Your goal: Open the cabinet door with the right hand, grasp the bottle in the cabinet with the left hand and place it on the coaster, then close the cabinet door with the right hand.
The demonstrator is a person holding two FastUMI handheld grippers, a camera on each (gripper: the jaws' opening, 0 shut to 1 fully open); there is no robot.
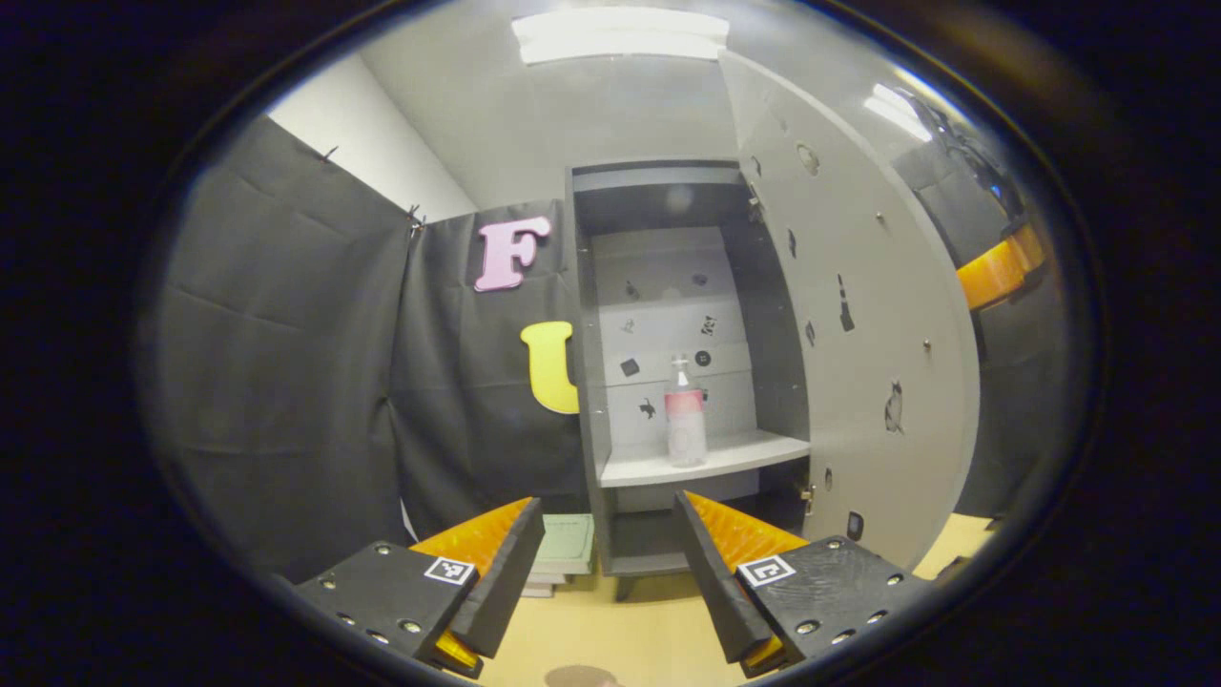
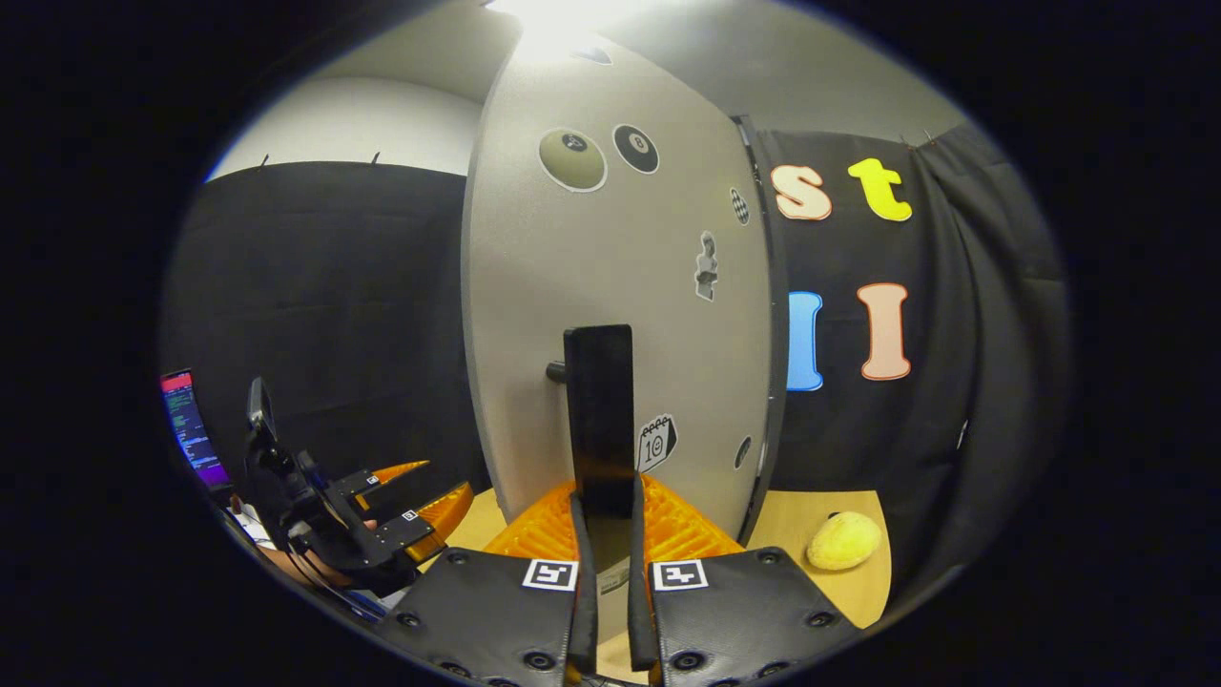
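Table [image 1: 610, 639]: pale wood top, seen below my left gripper view and again at the foot of the door in my right gripper view.
Cabinet [image 1: 584, 382]: grey, standing on the table on short legs, its door swung open.
Shelf [image 1: 658, 468]: light grey board inside the cabinet, at mid height.
Bottle [image 1: 685, 415]: clear, pink band, upright on the shelf near its front edge.
Books [image 1: 563, 549]: a low stack, green cover on top, flat on the table just left of the cabinet's base.
Yellow fruit [image 2: 843, 540]: resting on the table right of the door; kind uncertain.
Brown disc [image 1: 582, 676]: flat on the table at the near edge, partly cut off.
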